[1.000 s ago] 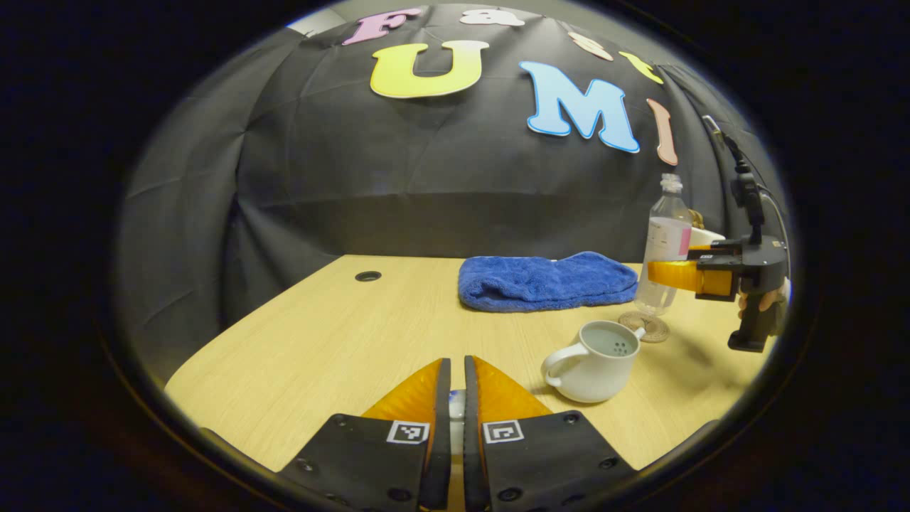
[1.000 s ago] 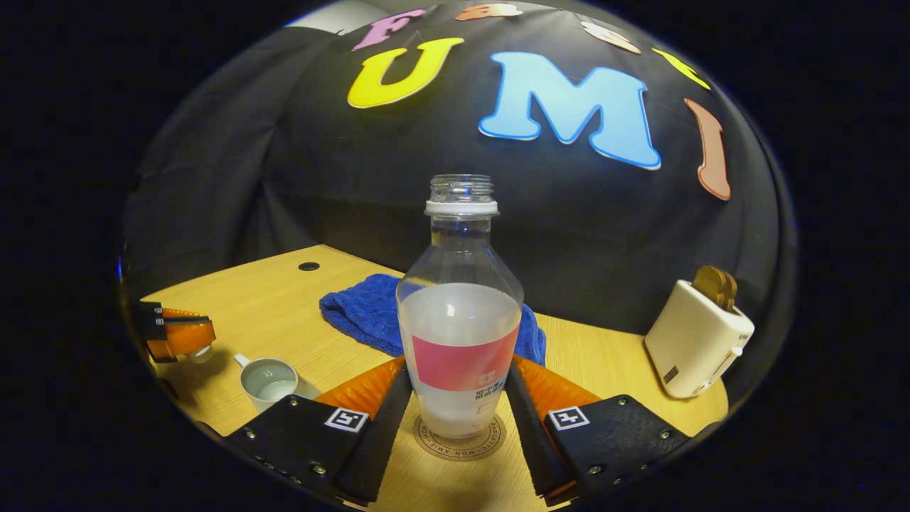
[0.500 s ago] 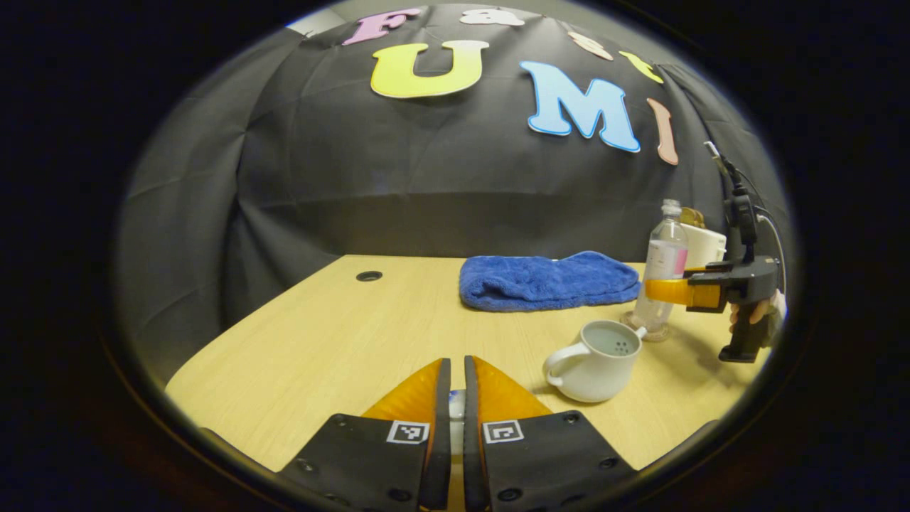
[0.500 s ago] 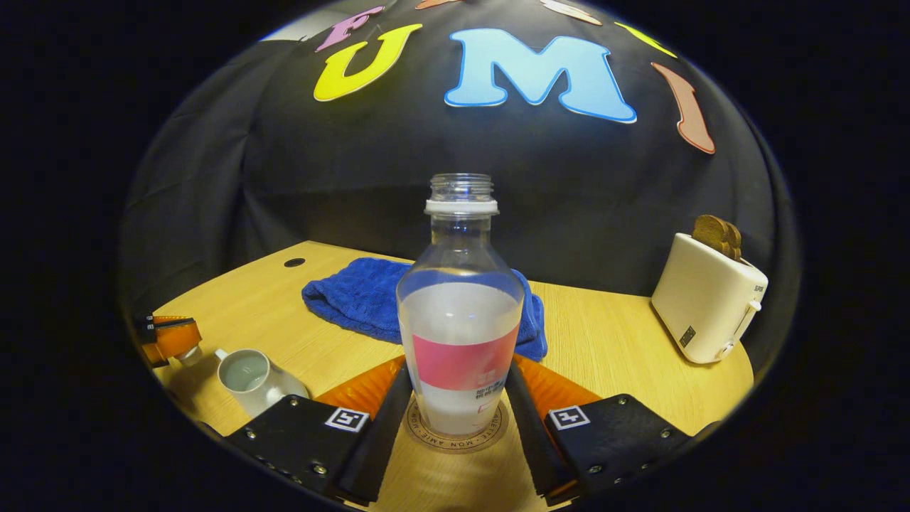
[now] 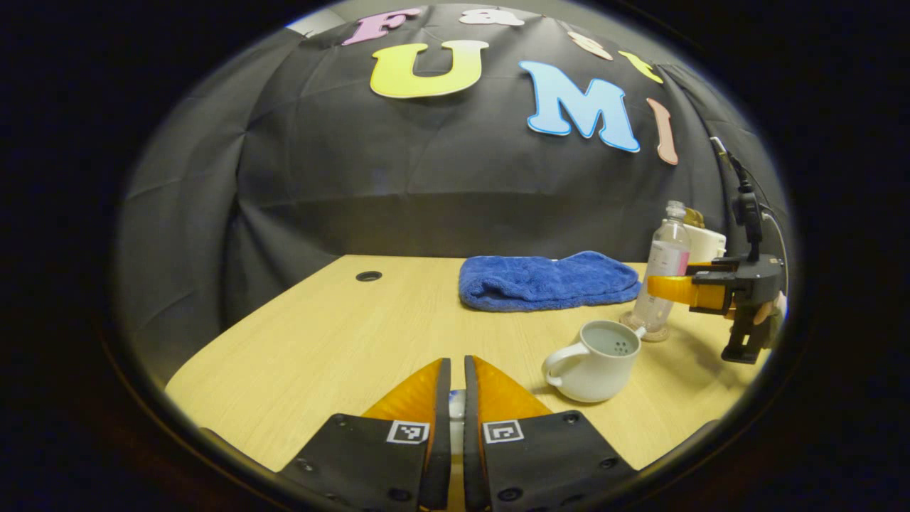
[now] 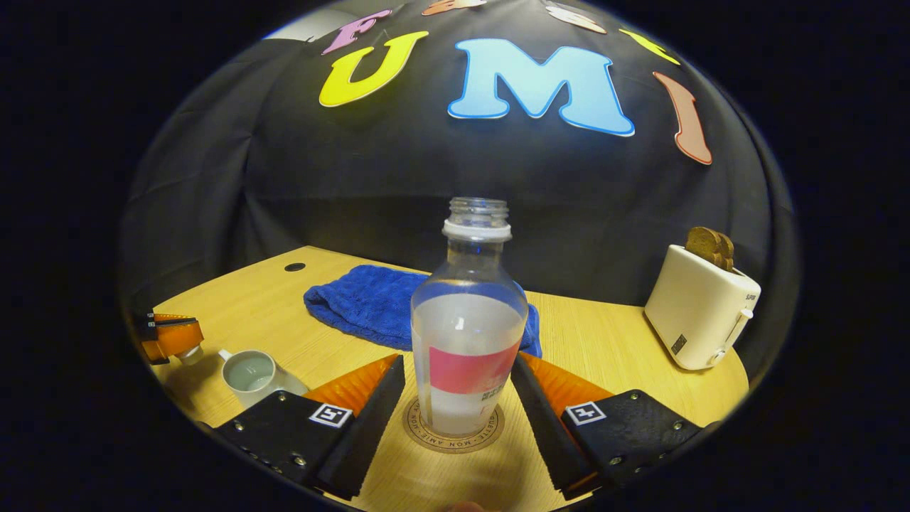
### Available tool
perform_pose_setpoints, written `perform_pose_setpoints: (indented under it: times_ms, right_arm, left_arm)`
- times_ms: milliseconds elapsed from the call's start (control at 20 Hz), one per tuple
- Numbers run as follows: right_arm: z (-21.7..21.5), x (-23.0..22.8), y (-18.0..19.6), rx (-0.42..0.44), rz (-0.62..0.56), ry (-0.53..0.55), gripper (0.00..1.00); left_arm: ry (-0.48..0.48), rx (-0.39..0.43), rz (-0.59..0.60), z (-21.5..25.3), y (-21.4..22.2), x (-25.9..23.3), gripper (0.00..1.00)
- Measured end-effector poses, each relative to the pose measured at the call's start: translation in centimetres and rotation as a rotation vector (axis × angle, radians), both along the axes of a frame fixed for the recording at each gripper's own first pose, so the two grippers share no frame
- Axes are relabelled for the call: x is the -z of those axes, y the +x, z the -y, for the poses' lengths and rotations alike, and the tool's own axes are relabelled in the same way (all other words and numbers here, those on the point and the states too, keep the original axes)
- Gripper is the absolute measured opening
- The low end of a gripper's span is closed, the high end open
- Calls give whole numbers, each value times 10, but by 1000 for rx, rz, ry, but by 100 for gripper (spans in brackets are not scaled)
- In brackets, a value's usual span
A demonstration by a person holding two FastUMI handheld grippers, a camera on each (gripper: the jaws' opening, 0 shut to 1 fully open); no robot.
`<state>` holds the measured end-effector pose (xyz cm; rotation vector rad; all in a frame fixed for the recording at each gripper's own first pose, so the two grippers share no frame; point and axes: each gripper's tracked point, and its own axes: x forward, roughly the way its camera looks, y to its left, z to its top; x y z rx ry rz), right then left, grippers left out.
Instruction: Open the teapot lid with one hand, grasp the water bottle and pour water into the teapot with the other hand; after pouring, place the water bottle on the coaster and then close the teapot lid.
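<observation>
On coaster (image 6: 453,435) at 6 o'clock: water bottle (image 6: 469,333) upright, right gripper (image 6: 458,395) fingers spread clear. Left gripper (image 5: 452,398) pinching lid (image 5: 456,407); open teapot (image 5: 593,359) at 4 o'clock.

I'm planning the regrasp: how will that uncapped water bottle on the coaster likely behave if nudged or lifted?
The water bottle is tall and narrow, so a nudge high up could tip it. It looks about half full, which probably steadies its base on the coaster. With no cap, tilting it would likely spill. The smooth clear plastic may flex.
</observation>
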<state>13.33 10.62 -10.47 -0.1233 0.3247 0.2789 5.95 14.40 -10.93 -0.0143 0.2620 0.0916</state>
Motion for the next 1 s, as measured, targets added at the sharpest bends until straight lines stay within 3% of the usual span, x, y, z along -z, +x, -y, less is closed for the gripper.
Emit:
perform_pose_setpoints:
  times_ms: [400, 1000]
  right_arm:
    - [19, -29, -27, 52, 82, 36, 93]
    - [40, -50, -116, 189, 227, 106, 93]
  left_arm:
    - [-9, 19, 9, 7, 1, -3, 14]
    - [-3, 74, 61, 32, 5, -25, 14]
